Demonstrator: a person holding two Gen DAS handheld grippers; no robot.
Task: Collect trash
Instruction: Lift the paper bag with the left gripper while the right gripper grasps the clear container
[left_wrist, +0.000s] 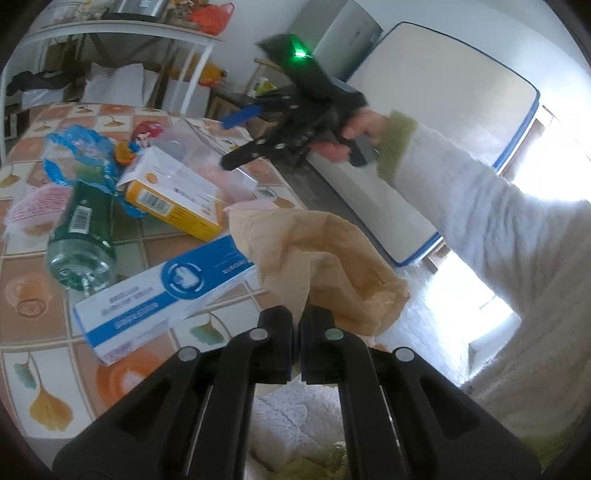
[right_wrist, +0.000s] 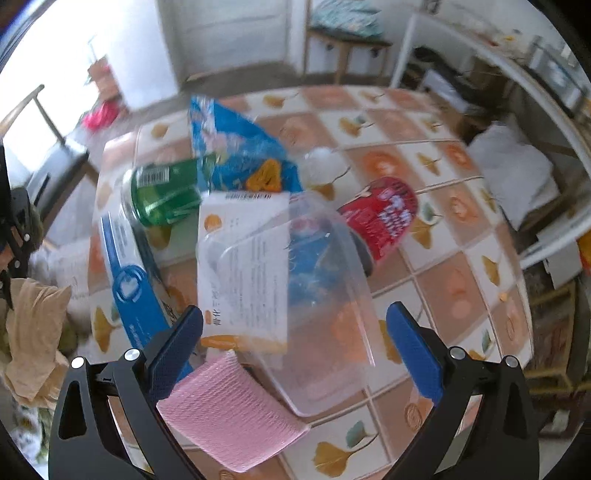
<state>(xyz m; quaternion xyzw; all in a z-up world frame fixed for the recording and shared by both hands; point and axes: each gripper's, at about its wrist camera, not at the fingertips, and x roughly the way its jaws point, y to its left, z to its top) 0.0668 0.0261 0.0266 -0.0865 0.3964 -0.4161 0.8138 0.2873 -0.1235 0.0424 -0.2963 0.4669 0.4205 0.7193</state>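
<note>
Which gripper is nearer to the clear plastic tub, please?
Right. The right gripper hangs open directly over the tub; the left gripper is off the table's edge, shut on a brown paper bag.

I can read almost no text here; the green bottle (left_wrist: 83, 236) carries a barcode on its label, digits too small to tell; the white and orange box (right_wrist: 242, 266) shows Chinese print, blurred; the blue and white box (left_wrist: 162, 299) bears a round emblem, lettering illegible.
</note>
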